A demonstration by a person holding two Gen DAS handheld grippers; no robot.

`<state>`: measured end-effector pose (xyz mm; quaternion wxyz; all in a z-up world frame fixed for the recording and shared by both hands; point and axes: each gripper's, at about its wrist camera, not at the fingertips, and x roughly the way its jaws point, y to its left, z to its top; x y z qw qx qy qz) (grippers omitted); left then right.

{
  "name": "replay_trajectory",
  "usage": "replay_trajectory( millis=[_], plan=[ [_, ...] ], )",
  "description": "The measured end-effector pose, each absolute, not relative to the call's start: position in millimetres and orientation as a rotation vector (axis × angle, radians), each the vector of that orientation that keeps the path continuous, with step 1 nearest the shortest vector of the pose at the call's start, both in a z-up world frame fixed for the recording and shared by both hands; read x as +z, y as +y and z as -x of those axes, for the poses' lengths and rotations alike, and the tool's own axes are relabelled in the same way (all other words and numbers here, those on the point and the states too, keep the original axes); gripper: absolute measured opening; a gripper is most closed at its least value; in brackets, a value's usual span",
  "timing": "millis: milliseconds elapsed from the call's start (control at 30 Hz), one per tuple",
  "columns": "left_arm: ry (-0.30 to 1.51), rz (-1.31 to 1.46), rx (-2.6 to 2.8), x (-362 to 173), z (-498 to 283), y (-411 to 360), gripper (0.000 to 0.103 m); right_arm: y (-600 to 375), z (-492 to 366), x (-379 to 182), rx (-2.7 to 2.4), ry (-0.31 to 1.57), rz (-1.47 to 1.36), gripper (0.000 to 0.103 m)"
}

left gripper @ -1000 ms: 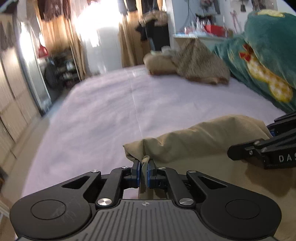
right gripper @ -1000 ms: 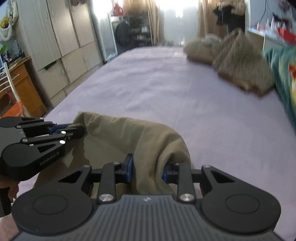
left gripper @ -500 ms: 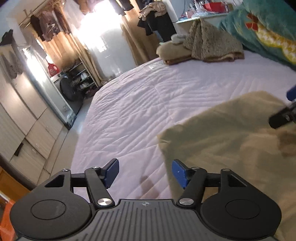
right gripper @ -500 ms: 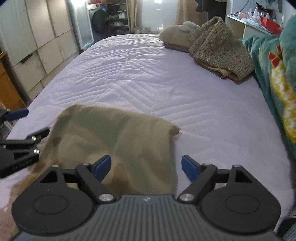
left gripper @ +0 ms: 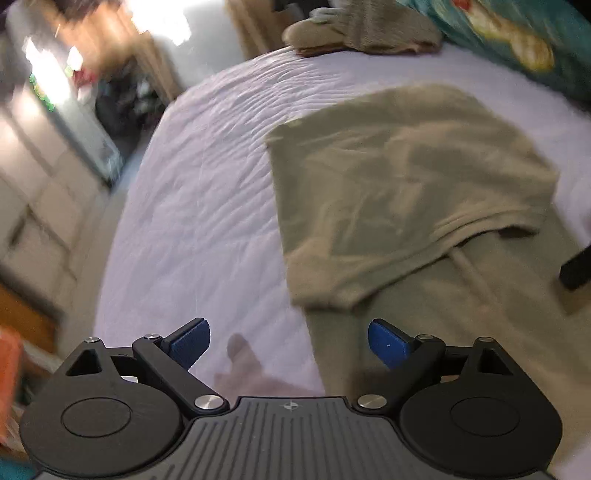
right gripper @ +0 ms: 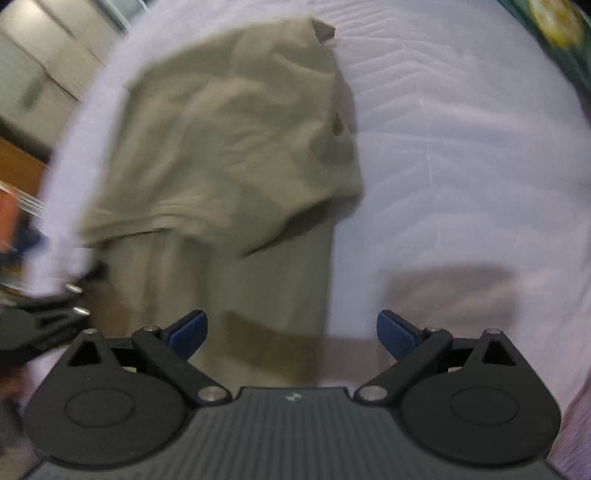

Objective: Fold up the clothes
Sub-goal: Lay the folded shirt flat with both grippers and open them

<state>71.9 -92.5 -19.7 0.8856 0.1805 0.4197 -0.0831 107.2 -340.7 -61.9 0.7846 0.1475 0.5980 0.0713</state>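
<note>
A khaki garment point(left gripper: 402, 192) lies on the lavender bed sheet point(left gripper: 207, 192), its far part folded back over the near part. It also shows in the right wrist view point(right gripper: 236, 147). My left gripper point(left gripper: 289, 343) is open and empty, above the garment's near left edge. My right gripper point(right gripper: 291, 334) is open and empty, above the garment's near right edge. The left gripper point(right gripper: 48, 317) shows at the left edge of the right wrist view. A dark bit of the right gripper point(left gripper: 578, 267) shows at the right edge of the left wrist view.
A pile of tan and brown clothes point(left gripper: 354, 29) lies at the far end of the bed. A teal blanket with a yellow pattern point(left gripper: 517, 40) lies along the right side. Wardrobes point(left gripper: 33, 192) and the floor lie beyond the bed's left edge.
Both grippers held the garment's edge one second ago, then opened and let it drop folded over. Both have since pulled back toward the near end and tilted down.
</note>
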Motion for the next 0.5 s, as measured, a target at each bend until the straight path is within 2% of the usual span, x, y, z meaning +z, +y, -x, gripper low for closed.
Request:
replay_trajectory(
  millis=[167,367,500],
  plan=[
    [0.916,-0.278,-0.225,-3,-23,-87,0.095,-346,-60,-51,0.181,1.236,-0.343,0.100],
    [0.983,-0.286,-0.157,-35,9,-97,0.094,-334,-35,-82,0.184,1.215,-0.441,0.102],
    [0.999,-0.204,-0.146,-54,12,-90,0.098,-314,-27,-82,0.188,1.158,-0.324,0.103]
  ],
)
